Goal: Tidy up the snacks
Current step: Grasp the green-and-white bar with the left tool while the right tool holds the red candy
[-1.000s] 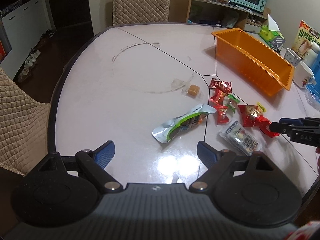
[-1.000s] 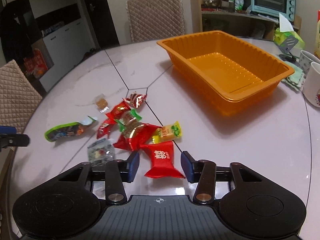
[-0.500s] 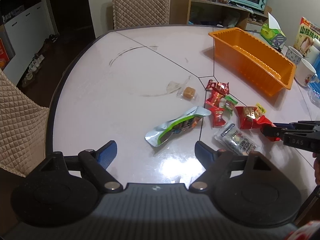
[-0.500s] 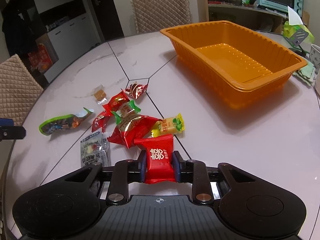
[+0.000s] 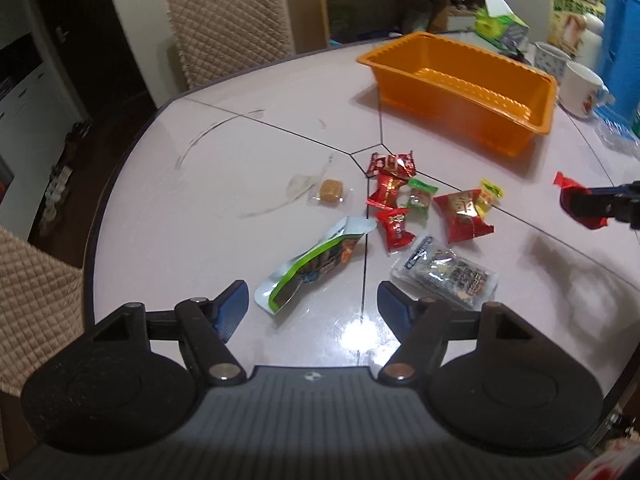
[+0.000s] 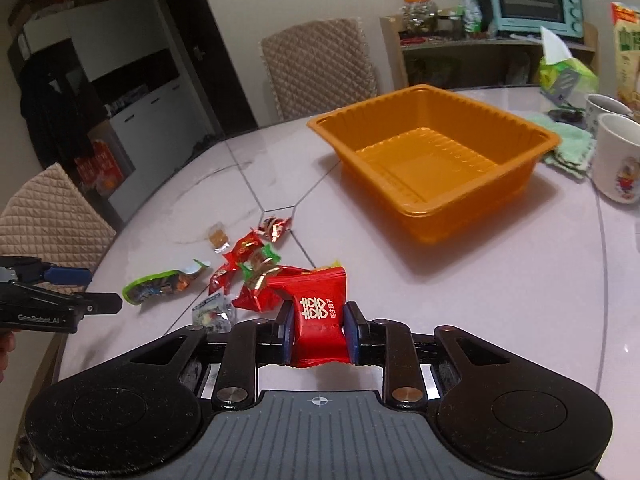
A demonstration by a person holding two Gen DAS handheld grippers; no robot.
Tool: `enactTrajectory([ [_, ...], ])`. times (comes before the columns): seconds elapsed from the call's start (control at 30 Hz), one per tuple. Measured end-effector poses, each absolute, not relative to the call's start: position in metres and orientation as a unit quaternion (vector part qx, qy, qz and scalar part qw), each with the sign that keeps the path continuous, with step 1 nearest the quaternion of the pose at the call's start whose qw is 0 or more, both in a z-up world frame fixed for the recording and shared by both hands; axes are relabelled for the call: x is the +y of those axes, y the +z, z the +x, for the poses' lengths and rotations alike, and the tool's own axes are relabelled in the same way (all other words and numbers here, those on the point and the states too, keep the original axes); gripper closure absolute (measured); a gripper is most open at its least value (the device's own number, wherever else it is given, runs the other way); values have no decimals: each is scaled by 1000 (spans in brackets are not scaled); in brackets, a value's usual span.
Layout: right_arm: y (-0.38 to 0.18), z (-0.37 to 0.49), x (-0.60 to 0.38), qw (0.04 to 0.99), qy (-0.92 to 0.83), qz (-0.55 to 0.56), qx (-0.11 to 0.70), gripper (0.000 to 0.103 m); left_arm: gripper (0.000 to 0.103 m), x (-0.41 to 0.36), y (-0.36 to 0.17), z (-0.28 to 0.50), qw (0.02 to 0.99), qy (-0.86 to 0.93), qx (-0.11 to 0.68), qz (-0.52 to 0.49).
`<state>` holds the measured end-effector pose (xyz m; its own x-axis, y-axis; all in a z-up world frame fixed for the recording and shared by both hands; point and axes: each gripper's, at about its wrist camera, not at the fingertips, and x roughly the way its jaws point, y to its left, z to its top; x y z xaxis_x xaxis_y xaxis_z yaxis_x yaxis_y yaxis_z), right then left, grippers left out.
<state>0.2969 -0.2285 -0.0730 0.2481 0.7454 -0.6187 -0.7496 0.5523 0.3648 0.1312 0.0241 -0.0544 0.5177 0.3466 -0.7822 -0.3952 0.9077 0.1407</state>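
My right gripper (image 6: 319, 334) pinches the red candy (image 6: 320, 312); its slick wrapper could slip before the orange tray (image 6: 434, 216). My left gripper (image 5: 313, 306), closing, holds nothing.

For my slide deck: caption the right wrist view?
Right gripper lifts red candy packet toward empty orange tray.

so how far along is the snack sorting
Nothing is sorted yet: the orange tray is empty. In hand: the right gripper is shut on a red candy packet. The left gripper, jaws just narrowing, holds nothing near the green pouch. The remaining pile waits.
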Motion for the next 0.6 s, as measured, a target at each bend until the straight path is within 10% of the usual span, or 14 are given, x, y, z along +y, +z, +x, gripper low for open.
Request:
enactTrajectory([
  [0.6, -74, 287, -250, 828, 359, 45, 428, 77, 63, 63, -107, 185, 867, 74, 488, 62],
])
